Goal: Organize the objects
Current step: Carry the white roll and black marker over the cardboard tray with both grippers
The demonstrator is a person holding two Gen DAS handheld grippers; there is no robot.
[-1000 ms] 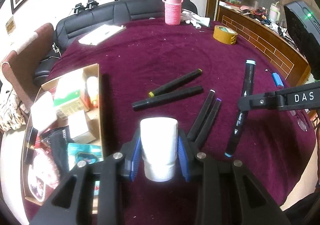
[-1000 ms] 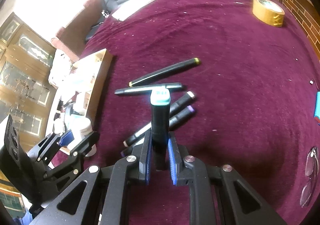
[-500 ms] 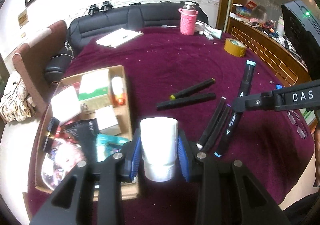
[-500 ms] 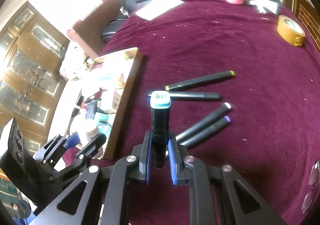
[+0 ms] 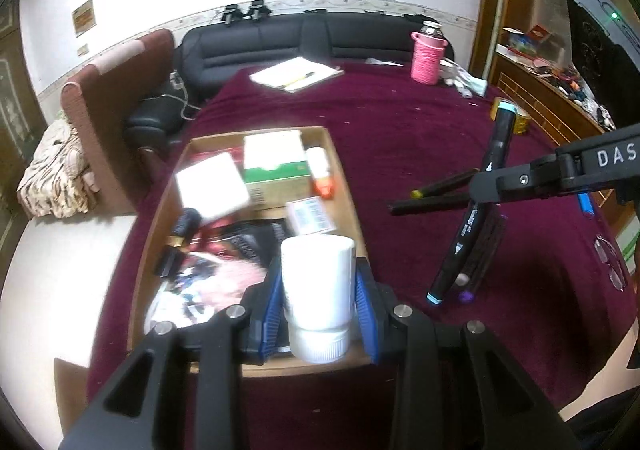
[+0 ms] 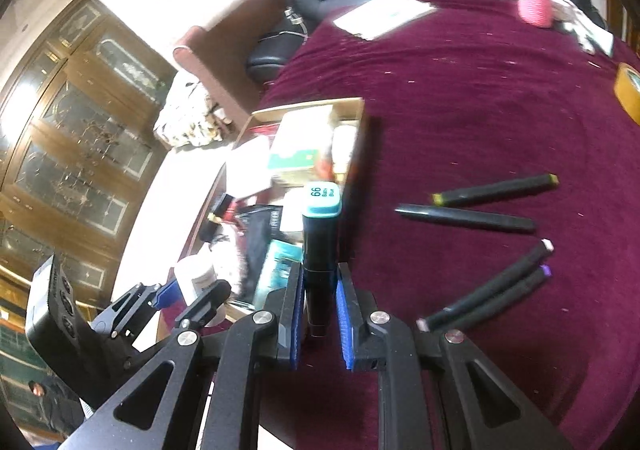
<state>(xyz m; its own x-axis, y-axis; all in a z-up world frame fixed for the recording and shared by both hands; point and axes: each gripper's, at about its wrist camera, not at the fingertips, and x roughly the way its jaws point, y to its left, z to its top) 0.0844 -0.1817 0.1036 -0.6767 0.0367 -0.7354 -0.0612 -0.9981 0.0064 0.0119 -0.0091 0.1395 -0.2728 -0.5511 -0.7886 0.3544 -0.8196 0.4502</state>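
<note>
Left gripper: jaws narrowed onto a white bottle, blue pads pressing both its sides; bottle inverted, ribbed cap toward the camera.
Bottle position: held above the near end of the cardboard box, clear of the contents.
Right gripper: jaws nearly together, clamped on a black marker; teal cap marked "66" uppermost.
Marker position: held off the cloth, over the box's right wall in the right wrist view.
Box contents: white and green cartons, dark packets; partly blurred.
Loose markers: four, lying on the maroon tablecloth, right of the box.
</note>
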